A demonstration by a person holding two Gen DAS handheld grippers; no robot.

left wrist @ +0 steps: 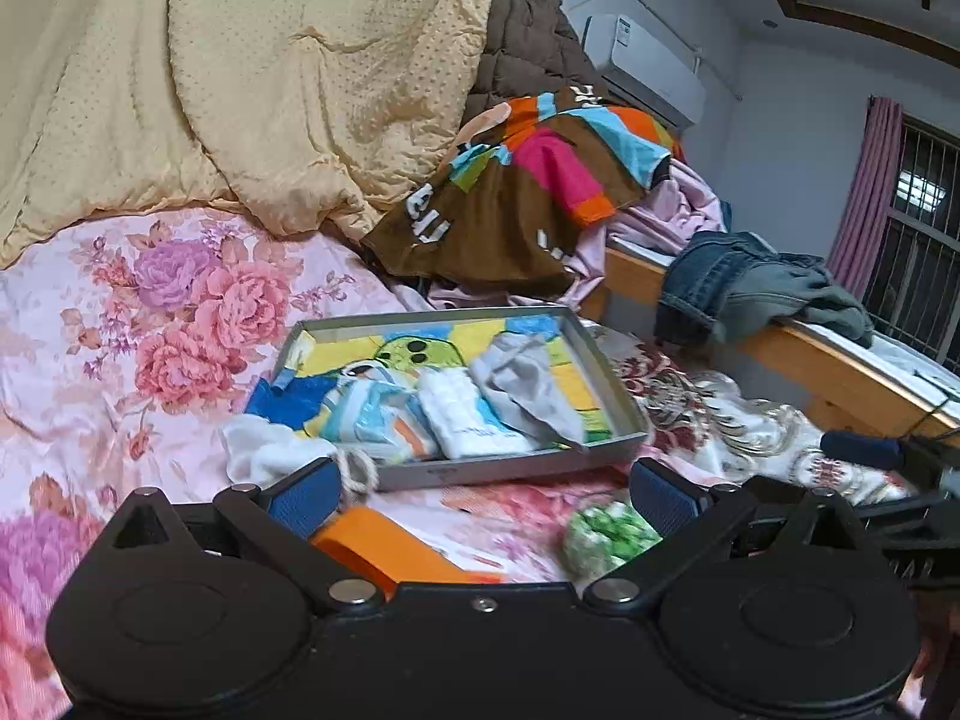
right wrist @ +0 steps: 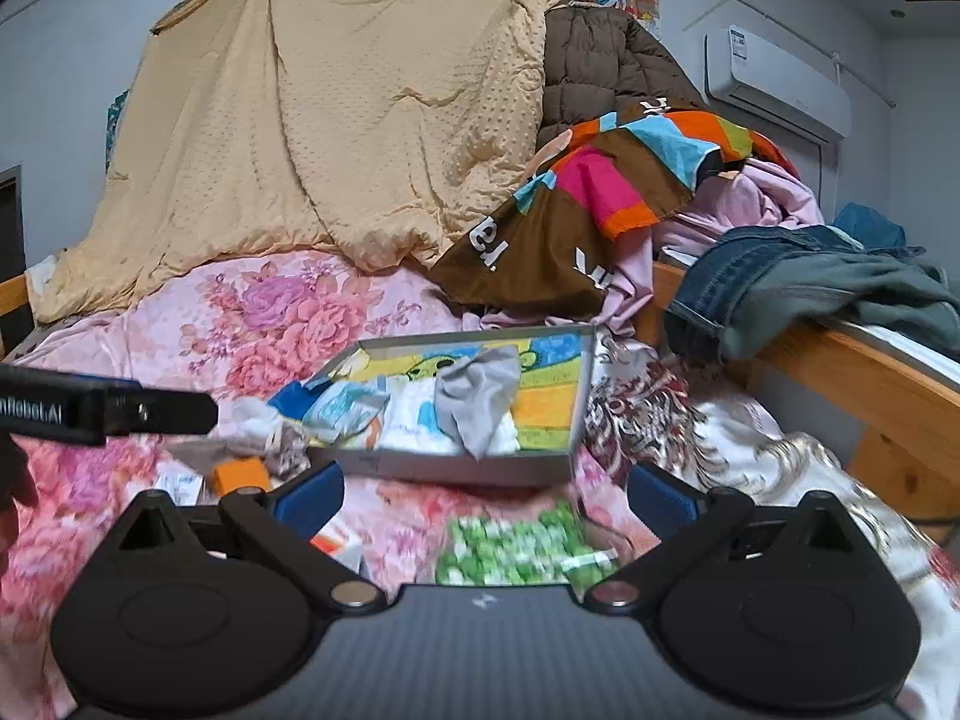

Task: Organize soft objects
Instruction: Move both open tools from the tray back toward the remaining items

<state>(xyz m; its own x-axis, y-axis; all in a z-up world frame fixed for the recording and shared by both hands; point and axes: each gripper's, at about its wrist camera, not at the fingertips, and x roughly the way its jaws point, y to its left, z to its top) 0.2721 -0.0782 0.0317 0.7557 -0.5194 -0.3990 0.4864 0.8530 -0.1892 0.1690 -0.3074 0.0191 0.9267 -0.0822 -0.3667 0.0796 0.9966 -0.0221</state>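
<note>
While both are held wide apart and empty, the left gripper (left wrist: pixel 483 495) and right gripper (right wrist: pixel 483 495) are poised low over the floral bedspread (left wrist: pixel 180 324). A green-and-white soft bundle (right wrist: pixel 516 549) lies just ahead of the right gripper, short of the grey tray (left wrist: pixel 510 471), where folded cloths (left wrist: pixel 462 414) are already gathered. If only a loose fold is pinched, the bundle could be dropped or unrolled.
</note>
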